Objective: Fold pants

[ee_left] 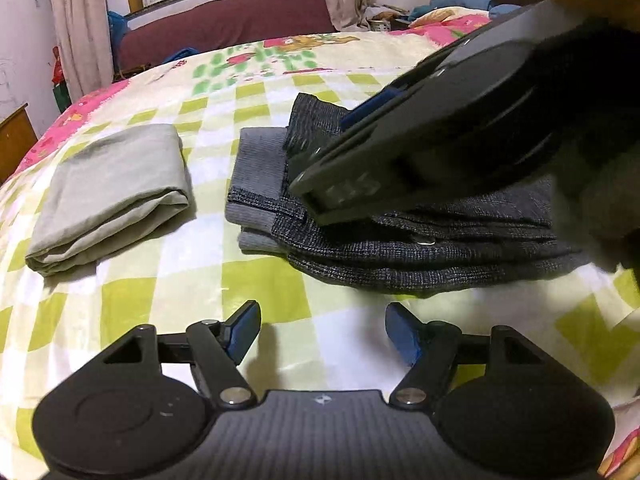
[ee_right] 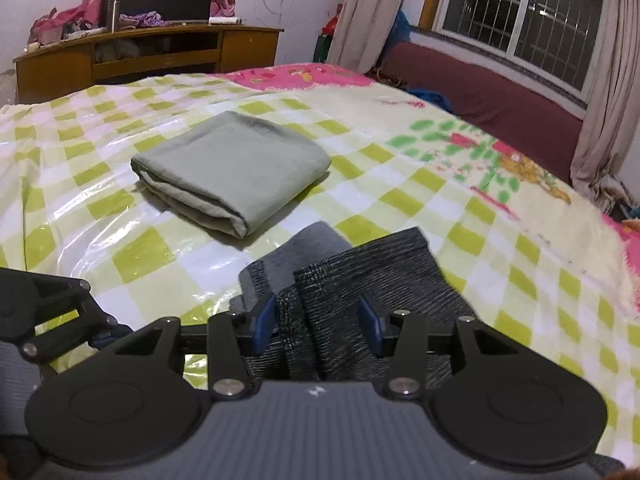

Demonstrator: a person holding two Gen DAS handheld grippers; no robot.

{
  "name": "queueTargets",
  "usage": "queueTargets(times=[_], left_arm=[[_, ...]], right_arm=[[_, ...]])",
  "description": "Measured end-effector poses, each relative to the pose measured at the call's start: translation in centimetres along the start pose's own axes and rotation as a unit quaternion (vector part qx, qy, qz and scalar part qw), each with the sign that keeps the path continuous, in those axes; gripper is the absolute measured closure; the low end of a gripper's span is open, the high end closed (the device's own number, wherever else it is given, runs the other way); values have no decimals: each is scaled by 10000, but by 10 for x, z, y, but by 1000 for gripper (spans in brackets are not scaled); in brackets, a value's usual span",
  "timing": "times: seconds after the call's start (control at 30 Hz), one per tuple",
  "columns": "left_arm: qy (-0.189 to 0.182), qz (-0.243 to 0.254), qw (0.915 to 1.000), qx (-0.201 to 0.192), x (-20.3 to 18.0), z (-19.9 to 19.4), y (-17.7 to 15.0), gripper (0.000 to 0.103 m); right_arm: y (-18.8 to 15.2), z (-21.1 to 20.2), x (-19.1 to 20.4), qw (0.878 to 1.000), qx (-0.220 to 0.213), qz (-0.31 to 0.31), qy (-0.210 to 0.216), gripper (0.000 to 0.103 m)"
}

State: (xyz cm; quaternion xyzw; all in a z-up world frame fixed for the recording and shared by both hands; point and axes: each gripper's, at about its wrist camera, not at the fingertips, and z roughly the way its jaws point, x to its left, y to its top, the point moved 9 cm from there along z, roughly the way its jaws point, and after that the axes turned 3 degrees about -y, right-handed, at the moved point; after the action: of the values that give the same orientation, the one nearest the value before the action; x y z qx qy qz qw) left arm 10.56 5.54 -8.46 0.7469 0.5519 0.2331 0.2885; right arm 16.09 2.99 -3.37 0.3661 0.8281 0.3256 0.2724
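Dark grey checked pants (ee_left: pixel 440 256) lie folded in a stack on the bed, a lighter grey band showing at their left end. My right gripper (ee_right: pixel 318 326) hovers low over them with its blue pads (ee_right: pixel 265 322) apart. A ridge of the dark cloth (ee_right: pixel 360 268) rises between the pads, and they do not press on it. In the left wrist view the right gripper (ee_left: pixel 328 156) reaches in from the right across the top of the stack. My left gripper (ee_left: pixel 322 332) stands open over bare sheet just in front of the pants, with nothing between its fingers.
A second folded garment, pale grey-green (ee_left: pixel 108 196) (ee_right: pixel 232 168), lies to the left of the pants. The bed has a green-checked sheet (ee_left: pixel 160 280). A wooden cabinet (ee_right: pixel 148 56) stands past the bed, and a maroon bench (ee_right: pixel 500 96) runs under the window.
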Motion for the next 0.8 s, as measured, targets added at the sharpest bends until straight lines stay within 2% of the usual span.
queueTargets(times=[0.17, 0.27, 0.43, 0.5, 0.57, 0.63, 0.8], left_arm=[[-159, -353, 9992, 23, 10, 2, 1, 21], [-242, -467, 9986, 2, 14, 1, 1, 21], [-188, -540, 9983, -73, 18, -3, 1, 21], [-165, -621, 9978, -134, 21, -7, 2, 21], [-112, -679, 9975, -169, 25, -9, 2, 21], [-64, -675, 9974, -228, 26, -13, 2, 21], [-53, -645, 9975, -269, 27, -17, 0, 21]], right_arm=[[2, 22, -3, 9991, 303, 155, -248, 58], [6, 11, 5, 9996, 238, 162, 64, 57], [18, -14, 11, 9988, -123, 222, 411, 57], [19, -14, 6, 9997, -173, 96, 143, 57], [13, -6, 3, 9999, -43, -102, -89, 57], [7, 0, 5, 9999, 117, -87, 10, 58], [-3, 17, 9, 9990, 255, -349, -145, 58]])
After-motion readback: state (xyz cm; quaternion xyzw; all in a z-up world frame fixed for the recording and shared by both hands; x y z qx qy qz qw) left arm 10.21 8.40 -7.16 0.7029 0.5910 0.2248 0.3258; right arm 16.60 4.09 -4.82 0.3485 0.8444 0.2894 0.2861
